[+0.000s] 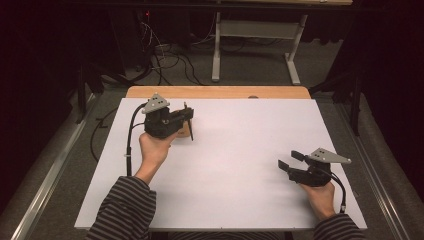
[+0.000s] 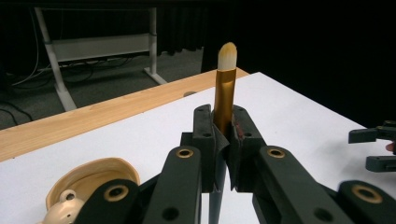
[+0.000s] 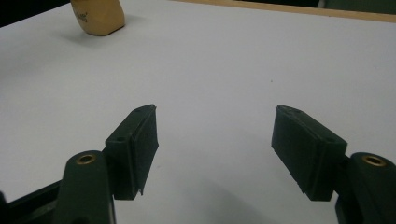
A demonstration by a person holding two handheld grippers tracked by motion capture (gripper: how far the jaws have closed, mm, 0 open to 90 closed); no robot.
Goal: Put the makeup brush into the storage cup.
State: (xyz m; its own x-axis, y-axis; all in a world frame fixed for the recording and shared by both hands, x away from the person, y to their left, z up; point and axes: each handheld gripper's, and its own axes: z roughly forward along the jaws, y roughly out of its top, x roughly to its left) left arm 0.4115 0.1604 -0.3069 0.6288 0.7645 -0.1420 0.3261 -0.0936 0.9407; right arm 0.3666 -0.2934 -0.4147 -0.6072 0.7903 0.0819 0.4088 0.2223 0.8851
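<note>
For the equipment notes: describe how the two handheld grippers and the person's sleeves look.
Both the left gripper and right gripper are black, each topped by a grey three-cornered plate with small holes and trailing a black cable. Their linkage arms carry brass-coloured rivets, and the flat black pads are rectangular. The sleeves are dark with pale stripes.

Brush (image 2: 224, 93) handle hidden between fingers (image 2: 205, 140).

Two grippers are in view: the left gripper (image 1: 186, 119) and the right gripper (image 1: 290, 160). There is one brush (image 2: 225, 88), with a gold handle and a pale tip. One tan shell-shaped container (image 2: 93, 179) lies on one white board (image 1: 240, 150), possibly a compact.
</note>
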